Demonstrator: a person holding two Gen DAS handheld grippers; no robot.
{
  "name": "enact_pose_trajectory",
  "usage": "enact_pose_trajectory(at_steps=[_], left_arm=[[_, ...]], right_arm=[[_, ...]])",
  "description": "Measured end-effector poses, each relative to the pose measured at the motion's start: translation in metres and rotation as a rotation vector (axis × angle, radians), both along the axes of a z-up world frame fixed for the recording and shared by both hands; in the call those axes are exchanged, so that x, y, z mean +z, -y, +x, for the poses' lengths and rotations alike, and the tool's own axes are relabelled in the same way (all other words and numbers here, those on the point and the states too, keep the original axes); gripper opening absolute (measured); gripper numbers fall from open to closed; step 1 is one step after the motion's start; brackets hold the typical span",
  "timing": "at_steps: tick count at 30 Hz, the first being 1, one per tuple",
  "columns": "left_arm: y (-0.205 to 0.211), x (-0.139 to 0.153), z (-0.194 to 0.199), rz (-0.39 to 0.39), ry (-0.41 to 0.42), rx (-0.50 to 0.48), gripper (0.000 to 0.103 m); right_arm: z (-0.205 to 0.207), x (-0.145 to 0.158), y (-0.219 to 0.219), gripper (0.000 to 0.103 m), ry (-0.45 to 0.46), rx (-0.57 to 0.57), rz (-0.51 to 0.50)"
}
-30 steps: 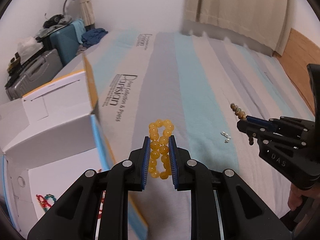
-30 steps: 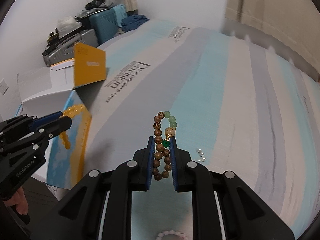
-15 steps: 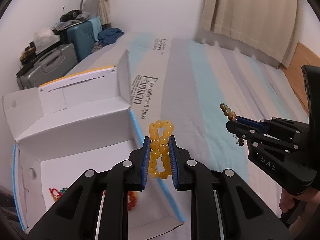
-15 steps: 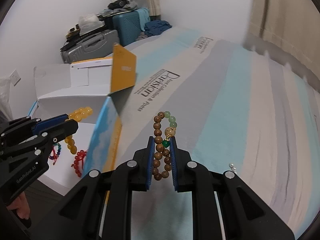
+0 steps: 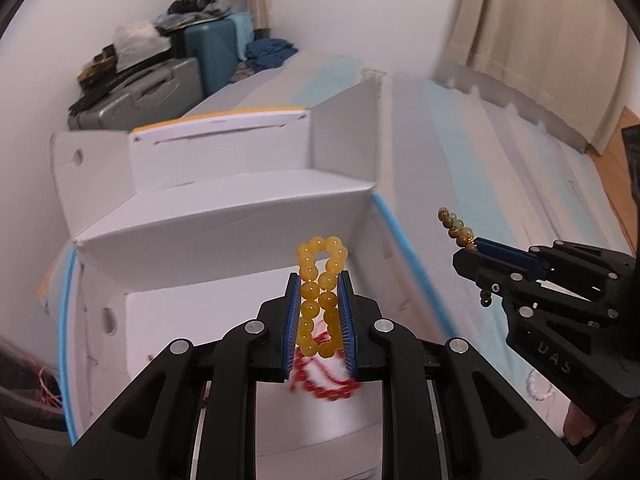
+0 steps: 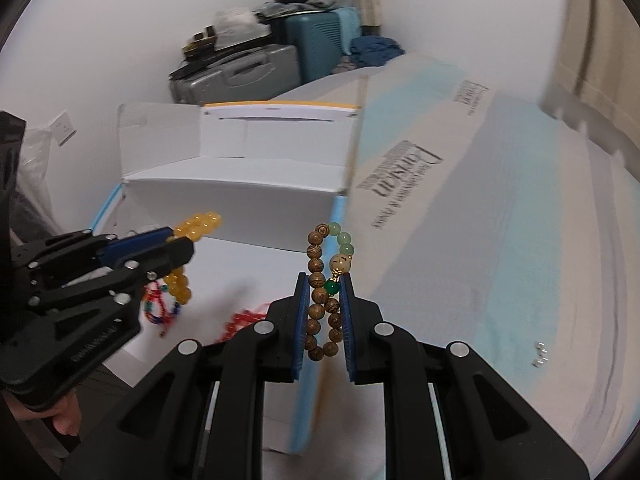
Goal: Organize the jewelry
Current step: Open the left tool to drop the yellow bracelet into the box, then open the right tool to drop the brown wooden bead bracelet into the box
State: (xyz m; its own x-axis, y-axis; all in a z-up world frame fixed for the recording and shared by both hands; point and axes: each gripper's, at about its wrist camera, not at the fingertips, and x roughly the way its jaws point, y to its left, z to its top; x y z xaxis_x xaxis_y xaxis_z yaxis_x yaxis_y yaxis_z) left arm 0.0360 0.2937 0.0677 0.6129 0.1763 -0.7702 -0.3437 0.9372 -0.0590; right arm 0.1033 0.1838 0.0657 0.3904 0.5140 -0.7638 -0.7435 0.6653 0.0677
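Observation:
My left gripper (image 5: 319, 280) is shut on a yellow bead bracelet (image 5: 320, 300), which hangs over the inside of an open white cardboard box (image 5: 224, 216). A red bead bracelet (image 5: 324, 384) lies on the box floor just below it. My right gripper (image 6: 324, 280) is shut on a brown wooden bead bracelet (image 6: 322, 304) with green beads, above the box's blue right wall (image 6: 334, 216). Each gripper also shows in the other view: the right gripper (image 5: 466, 250) to the right of the box, the left gripper (image 6: 180, 240) over the box. A multicoloured bracelet (image 6: 160, 308) also lies in the box.
The box sits against a bed with a striped blue, grey and white cover (image 6: 500, 240). Small pearl-like pieces (image 6: 540, 354) lie on the cover at right. Suitcases (image 5: 160, 92) and clutter stand by the far wall. A curtain (image 5: 540, 40) hangs at the back right.
Both grippers have swept left from over the bed cover to over the open box, each still holding its bracelet. The box interior and the red bracelet have come into view.

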Motion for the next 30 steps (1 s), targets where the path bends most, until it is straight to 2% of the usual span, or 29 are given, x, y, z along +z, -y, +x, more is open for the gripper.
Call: enact_pose_trajectory(at_steps=[8,16,25,30], left_arm=[[-0.038,-0.011,-0.017,-0.02,-0.031,0.039,0.018],[-0.063,-0.037,-0.026,-0.043,-0.12,0.065,0.017],[-0.078,-0.061,-0.031,-0.031,-0.223,0.107,0.017],[-0.076,-0.057,-0.032,-0.014,-0.213,0.115,0.019]], right_arm=[[-0.018,-0.024,-0.05,0.014,-0.061,0.068,-0.047],[-0.03,-0.059,-0.085,0.014,-0.121,0.095,-0.119],[-0.026,-0.084,-0.089,0.016,-0.177,0.065,-0.165],[-0.024,-0.086,-0.085,0.017,-0.18,0.059,-0.159]])
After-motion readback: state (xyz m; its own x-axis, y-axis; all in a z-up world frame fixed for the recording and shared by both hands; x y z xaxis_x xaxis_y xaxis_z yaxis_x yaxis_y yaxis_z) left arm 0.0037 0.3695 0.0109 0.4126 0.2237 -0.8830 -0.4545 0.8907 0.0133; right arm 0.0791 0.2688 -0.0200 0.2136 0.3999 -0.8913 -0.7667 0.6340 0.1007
